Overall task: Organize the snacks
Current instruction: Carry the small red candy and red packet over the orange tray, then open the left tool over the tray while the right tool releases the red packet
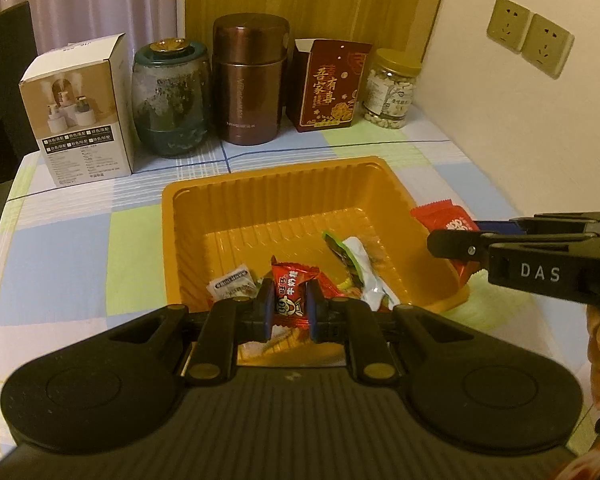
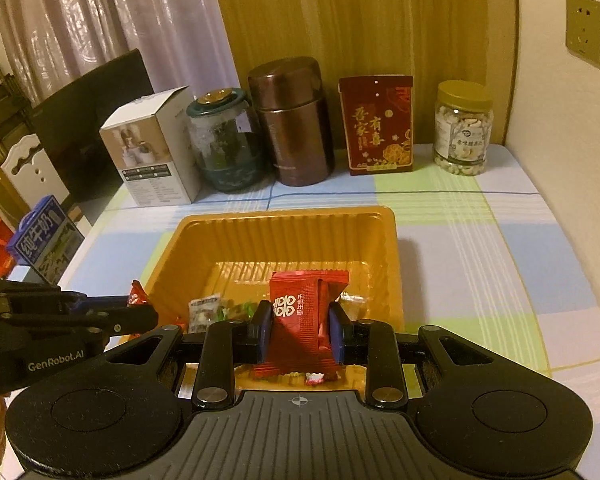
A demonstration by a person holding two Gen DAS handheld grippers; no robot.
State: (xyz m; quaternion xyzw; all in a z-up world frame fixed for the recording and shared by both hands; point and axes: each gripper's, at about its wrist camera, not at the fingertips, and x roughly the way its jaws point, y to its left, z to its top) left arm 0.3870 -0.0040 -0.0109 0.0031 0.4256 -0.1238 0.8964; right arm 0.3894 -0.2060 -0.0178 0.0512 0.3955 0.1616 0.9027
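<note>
We take the orange plastic tray (image 2: 384, 248) as our landmark and read across from its left. Behind its far-left corner stands a white humidifier box (image 1: 80, 116), then a teal glass jar (image 1: 171, 98), a brown metal flask (image 1: 252, 80) straight behind the tray, a red gift box (image 1: 329, 85) and, furthest right, a clear jar of nuts (image 1: 389, 89) with a gold lid, all on the checked tablecloth (image 2: 500, 240). Off the table's edge, left of the tray, we see a blue milk carton (image 2: 46, 236).

Our left gripper (image 1: 290, 307) hangs over the tray's near-left side, its blue pads (image 1: 265, 307) pressed against a small red candy (image 1: 293, 300) printed with a cartoon face; the candy is clamped between them above the tray floor. On that floor lie a white sachet (image 1: 231, 283) at the near-left and a green-and-white wrapper (image 1: 350, 258) towards the right.

Our right gripper (image 2: 299, 332) sits over the tray's near-right side, its fingers (image 2: 336, 334) closed on a larger red snack packet (image 2: 300, 320) with white characters, held upright above the tray. In the left wrist view this gripper reaches in from the right across the tray's right rim, with the same red packet showing at its tip
</note>
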